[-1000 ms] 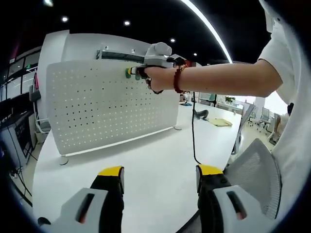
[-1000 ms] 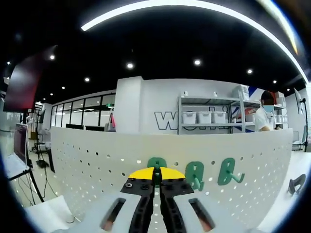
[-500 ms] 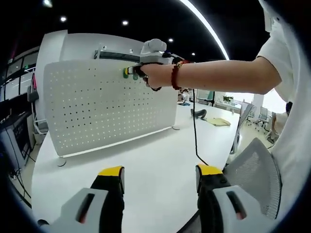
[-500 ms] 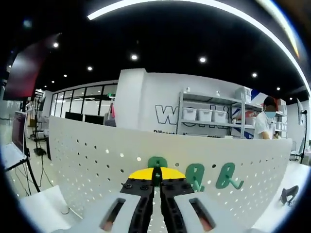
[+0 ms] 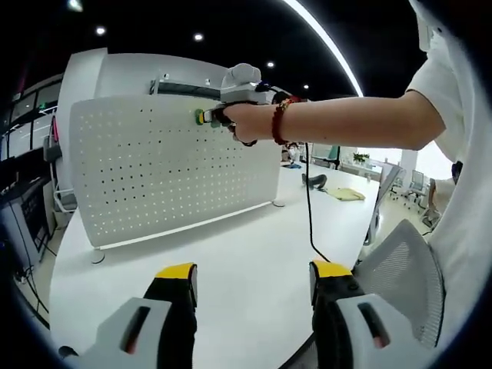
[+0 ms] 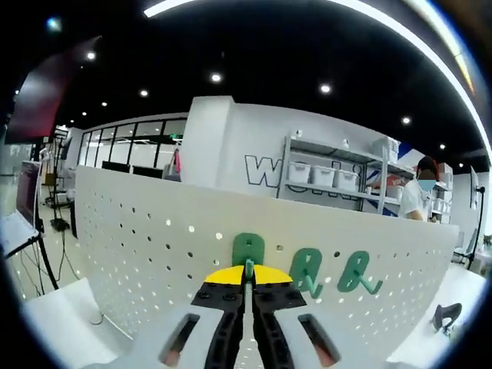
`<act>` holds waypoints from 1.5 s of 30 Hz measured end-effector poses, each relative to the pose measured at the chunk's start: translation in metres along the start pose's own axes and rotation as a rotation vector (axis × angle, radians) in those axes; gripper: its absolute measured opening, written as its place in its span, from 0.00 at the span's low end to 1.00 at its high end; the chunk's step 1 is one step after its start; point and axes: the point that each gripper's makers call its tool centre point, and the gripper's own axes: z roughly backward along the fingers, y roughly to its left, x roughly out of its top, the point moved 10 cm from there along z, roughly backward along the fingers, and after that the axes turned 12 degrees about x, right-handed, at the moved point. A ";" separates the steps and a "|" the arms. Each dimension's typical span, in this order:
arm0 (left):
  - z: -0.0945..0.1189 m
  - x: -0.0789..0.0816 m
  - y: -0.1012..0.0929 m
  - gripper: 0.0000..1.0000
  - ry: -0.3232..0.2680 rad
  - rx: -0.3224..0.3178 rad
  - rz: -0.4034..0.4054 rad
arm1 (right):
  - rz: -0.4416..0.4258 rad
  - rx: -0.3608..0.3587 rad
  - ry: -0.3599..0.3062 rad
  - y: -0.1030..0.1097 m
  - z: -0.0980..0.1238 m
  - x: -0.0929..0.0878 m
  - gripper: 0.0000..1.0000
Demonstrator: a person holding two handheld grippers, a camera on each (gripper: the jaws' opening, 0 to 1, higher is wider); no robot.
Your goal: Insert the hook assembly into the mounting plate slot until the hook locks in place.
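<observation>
A white perforated mounting plate (image 5: pixel 154 169) stands upright on the white table (image 5: pixel 231 261). In the left gripper view my right gripper (image 5: pixel 201 117) is held by a hand against the plate's upper edge. In the right gripper view my right gripper (image 6: pixel 247 275) is shut on a green hook (image 6: pixel 247 252), which sits against the plate (image 6: pixel 138 254) near its top. Two more green hooks (image 6: pixel 306 270) (image 6: pixel 355 272) hang on the plate to the right. My left gripper (image 5: pixel 250 275) stands open low over the table, with nothing between its jaws.
A grey mesh chair back (image 5: pixel 400 269) is at the right of the left gripper view. A black cable (image 5: pixel 306 200) hangs from the right gripper. A dark object (image 6: pixel 444 317) lies on the table at the right. Shelves with bins (image 6: pixel 323 181) stand behind the plate.
The green hook in my right gripper has come closer to the plate and stands higher above the jaws. The left gripper has not moved.
</observation>
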 end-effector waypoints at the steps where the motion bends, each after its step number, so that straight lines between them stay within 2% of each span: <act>1: 0.000 0.000 0.000 0.61 -0.001 0.001 0.001 | 0.000 0.000 -0.001 0.000 0.000 0.000 0.00; 6: 0.001 -0.001 0.002 0.61 -0.003 0.008 0.007 | 0.013 -0.020 0.005 0.001 -0.002 0.000 0.00; 9: 0.001 -0.001 0.003 0.61 -0.004 0.009 0.008 | -0.051 -0.023 -0.019 0.002 -0.003 -0.001 0.01; 12: 0.001 -0.002 0.003 0.61 -0.003 0.008 0.013 | -0.079 -0.008 -0.009 0.001 -0.002 0.000 0.01; 16: 0.000 -0.003 0.002 0.60 0.001 -0.001 0.013 | -0.076 0.014 0.009 -0.001 0.000 0.002 0.01; 19: -0.001 -0.002 0.002 0.59 -0.003 -0.003 0.017 | -0.055 0.015 -0.016 0.000 -0.001 0.006 0.02; 23: -0.002 -0.003 0.002 0.59 -0.002 -0.006 0.017 | -0.055 0.014 0.042 -0.002 -0.004 0.008 0.02; 31: 0.001 -0.004 0.004 0.59 -0.005 0.004 0.026 | -0.080 -0.016 0.049 0.000 -0.001 0.010 0.00; 33: 0.001 -0.004 0.005 0.59 -0.007 0.005 0.032 | -0.066 -0.025 0.027 0.001 0.002 0.012 0.00; 35: 0.001 -0.004 0.005 0.59 -0.008 0.006 0.031 | -0.112 -0.001 -0.054 0.003 0.001 0.018 0.00; 37: 0.001 -0.004 0.004 0.59 -0.009 0.004 0.033 | -0.060 -0.028 -0.022 0.002 0.002 0.019 0.00; 39: 0.001 -0.003 0.004 0.59 -0.010 0.002 0.029 | -0.072 -0.038 -0.032 0.002 0.001 0.018 0.00; 40: 0.001 -0.003 0.004 0.59 -0.012 0.001 0.029 | -0.115 -0.036 -0.065 0.003 0.002 0.018 0.00; 43: 0.001 -0.002 0.004 0.59 -0.013 0.001 0.032 | -0.081 -0.048 -0.047 0.007 0.002 0.015 0.00; 45: 0.001 -0.002 0.004 0.59 -0.012 0.002 0.030 | -0.111 -0.051 -0.046 0.008 0.001 0.012 0.00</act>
